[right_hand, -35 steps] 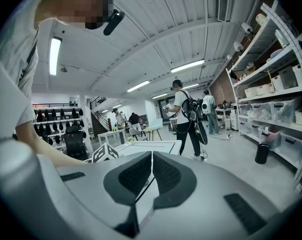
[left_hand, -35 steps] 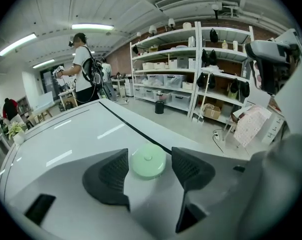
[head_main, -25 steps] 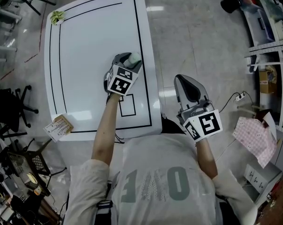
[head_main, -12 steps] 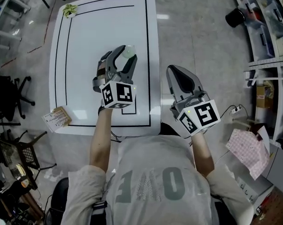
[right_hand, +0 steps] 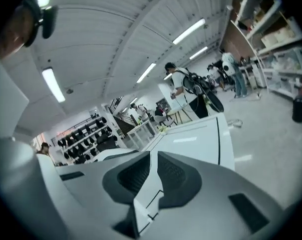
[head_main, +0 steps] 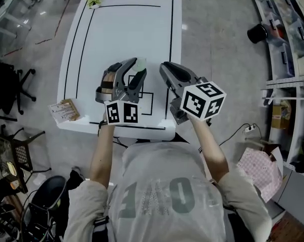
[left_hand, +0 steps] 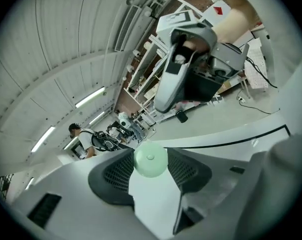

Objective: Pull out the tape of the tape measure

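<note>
The tape measure [head_main: 141, 63] is a small, pale green, round thing at the tip of my left gripper [head_main: 133, 67], above the near part of the white table [head_main: 121, 29]. In the left gripper view the green tape measure [left_hand: 150, 158] sits between the two dark pads, and the left gripper [left_hand: 151, 165] is shut on it. No pulled-out tape shows. My right gripper [head_main: 165, 67] hovers just to its right over the table's right edge, its jaws drawn together with nothing between them. In the right gripper view the right gripper [right_hand: 154, 160] shows only a thin slit.
A black line borders the table, with a small black rectangle [head_main: 147, 103] near the front. A green scrap [head_main: 95, 0] lies at the far left corner and a printed card [head_main: 64, 111] at the near left corner. Chairs [head_main: 5, 84] stand left; shelves [head_main: 293, 24] right.
The right gripper has swung left and forward, from beside the table to close by the left gripper. The left gripper, still holding the green tape measure, has drawn nearer the table's front edge.
</note>
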`<action>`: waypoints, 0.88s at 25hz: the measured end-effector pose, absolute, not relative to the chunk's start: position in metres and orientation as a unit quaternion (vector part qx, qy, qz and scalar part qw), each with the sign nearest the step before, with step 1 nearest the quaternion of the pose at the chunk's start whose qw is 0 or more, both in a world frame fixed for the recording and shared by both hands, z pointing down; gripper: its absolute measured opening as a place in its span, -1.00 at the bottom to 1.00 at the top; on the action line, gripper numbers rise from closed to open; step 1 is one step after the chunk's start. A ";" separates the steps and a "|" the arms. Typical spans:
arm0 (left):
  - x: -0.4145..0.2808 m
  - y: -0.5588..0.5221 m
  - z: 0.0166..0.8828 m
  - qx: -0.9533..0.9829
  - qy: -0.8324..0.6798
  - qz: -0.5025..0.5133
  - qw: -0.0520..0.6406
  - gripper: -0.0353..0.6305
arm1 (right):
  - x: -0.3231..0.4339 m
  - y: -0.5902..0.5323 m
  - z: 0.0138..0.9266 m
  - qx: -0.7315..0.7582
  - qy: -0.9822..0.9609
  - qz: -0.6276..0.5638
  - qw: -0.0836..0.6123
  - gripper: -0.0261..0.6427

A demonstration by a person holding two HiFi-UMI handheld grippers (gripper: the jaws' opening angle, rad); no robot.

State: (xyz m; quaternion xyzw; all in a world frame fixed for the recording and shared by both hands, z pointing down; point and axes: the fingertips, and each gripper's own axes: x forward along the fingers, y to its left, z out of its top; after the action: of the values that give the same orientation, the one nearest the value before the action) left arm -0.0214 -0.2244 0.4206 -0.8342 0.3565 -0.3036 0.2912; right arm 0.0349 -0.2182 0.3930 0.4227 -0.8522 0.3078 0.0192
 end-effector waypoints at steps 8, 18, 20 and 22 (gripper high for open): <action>-0.039 -0.197 0.440 -0.841 0.344 -0.314 0.276 -0.19 | -0.007 -0.225 0.430 0.381 -0.790 0.478 -0.030 -0.60; -0.045 -0.189 0.458 -0.831 0.338 -0.336 0.288 -0.19 | -0.022 -0.225 0.456 0.385 -0.739 0.550 -0.051 -0.62; -0.045 -0.190 0.459 -0.830 0.337 -0.337 0.290 -0.19 | -0.023 -0.226 0.460 0.388 -0.732 0.557 -0.054 -0.65; -0.045 -0.190 0.460 -0.828 0.338 -0.338 0.293 -0.19 | -0.024 -0.227 0.463 0.389 -0.728 0.562 -0.056 -0.67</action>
State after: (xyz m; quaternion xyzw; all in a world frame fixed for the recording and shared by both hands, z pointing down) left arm -0.0450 -0.1897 0.4597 -0.8284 0.3378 -0.3377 0.2927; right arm -0.0242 -0.2268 0.4629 0.3891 -0.7275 0.5623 -0.0560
